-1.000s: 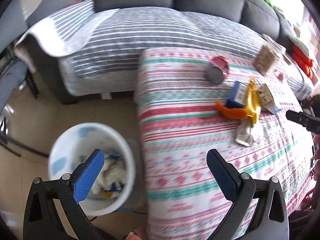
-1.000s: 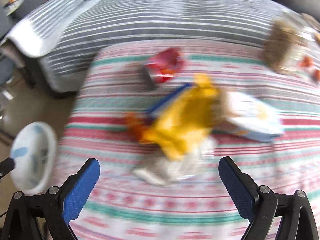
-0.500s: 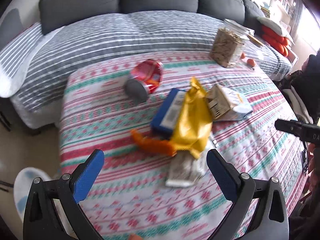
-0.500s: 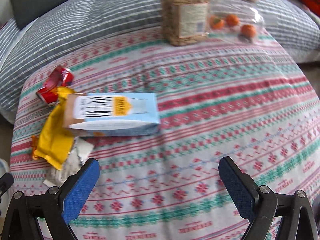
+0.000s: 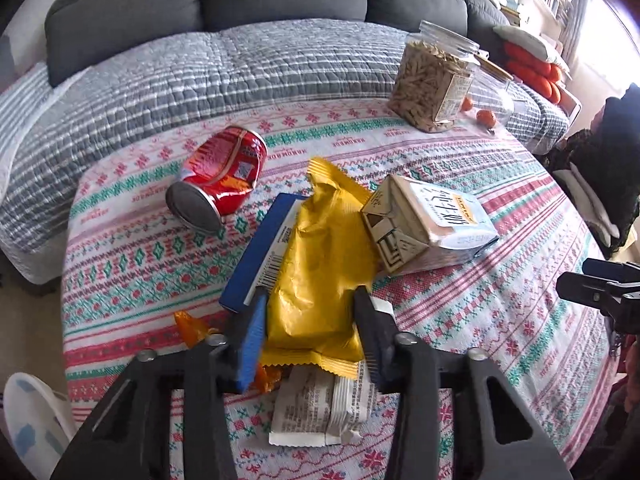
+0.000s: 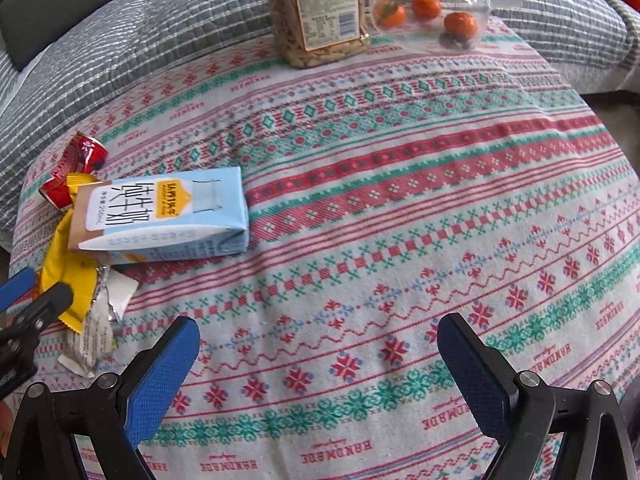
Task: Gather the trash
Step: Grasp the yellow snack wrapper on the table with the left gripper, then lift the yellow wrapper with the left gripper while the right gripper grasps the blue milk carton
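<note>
Since a second ago, the left gripper swung from bin to table, its jaws just closing on the yellow wrapper. The right gripper hovers wide, empty.

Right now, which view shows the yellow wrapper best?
The left wrist view: the yellow wrapper fills the centre, lying over a blue box, with the left gripper, whose jaws have just been closing, pressed on its sides. The right wrist view shows only its edge at far left, mostly hidden behind the milk carton.
</note>
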Demonstrator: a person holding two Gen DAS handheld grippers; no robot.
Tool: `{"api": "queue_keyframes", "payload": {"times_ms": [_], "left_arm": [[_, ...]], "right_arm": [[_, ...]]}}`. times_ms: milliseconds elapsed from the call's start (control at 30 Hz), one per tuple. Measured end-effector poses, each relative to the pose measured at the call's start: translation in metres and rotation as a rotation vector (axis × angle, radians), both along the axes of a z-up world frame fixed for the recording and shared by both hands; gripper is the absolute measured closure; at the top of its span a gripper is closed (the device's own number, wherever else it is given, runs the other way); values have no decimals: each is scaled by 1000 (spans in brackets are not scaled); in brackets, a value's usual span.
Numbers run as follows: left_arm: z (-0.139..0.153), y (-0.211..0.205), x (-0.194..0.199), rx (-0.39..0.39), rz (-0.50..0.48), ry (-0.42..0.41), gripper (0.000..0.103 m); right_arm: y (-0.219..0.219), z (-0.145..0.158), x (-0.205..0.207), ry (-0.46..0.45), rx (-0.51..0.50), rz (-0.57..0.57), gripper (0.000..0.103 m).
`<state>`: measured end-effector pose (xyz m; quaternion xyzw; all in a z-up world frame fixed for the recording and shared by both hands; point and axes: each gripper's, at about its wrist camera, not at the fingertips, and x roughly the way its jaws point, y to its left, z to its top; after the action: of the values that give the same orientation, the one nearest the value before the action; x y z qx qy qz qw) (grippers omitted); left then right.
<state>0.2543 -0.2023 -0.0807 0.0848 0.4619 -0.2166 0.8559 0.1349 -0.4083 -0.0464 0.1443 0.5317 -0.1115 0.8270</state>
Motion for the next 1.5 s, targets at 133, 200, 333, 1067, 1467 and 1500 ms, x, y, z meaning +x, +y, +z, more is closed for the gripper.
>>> {"api": "queue_keyframes", "payload": {"times_ms": [133,200,333,1067,1467,1500], "left_arm": [[6,8,-2,-28,13,8,66],[14,15,-5,-58,22,-1,67],[33,30,-11,-94,36,-31,67],[54,155,-18,-96,227,-2,67],[50,188,-19,-76,249,18,67],[50,189,-19,-81,252,24,67]], "right_arm": [[-3,-2,0,5,2,1,5],[-3,-1,1,4,6,0,5],[0,2,9,-6,13,7,5],[35,-27,80,9,256,-264,1],[60,-50,103,-31,265,-375,5],[64,-50,103,-45,250,-362,9]]}}
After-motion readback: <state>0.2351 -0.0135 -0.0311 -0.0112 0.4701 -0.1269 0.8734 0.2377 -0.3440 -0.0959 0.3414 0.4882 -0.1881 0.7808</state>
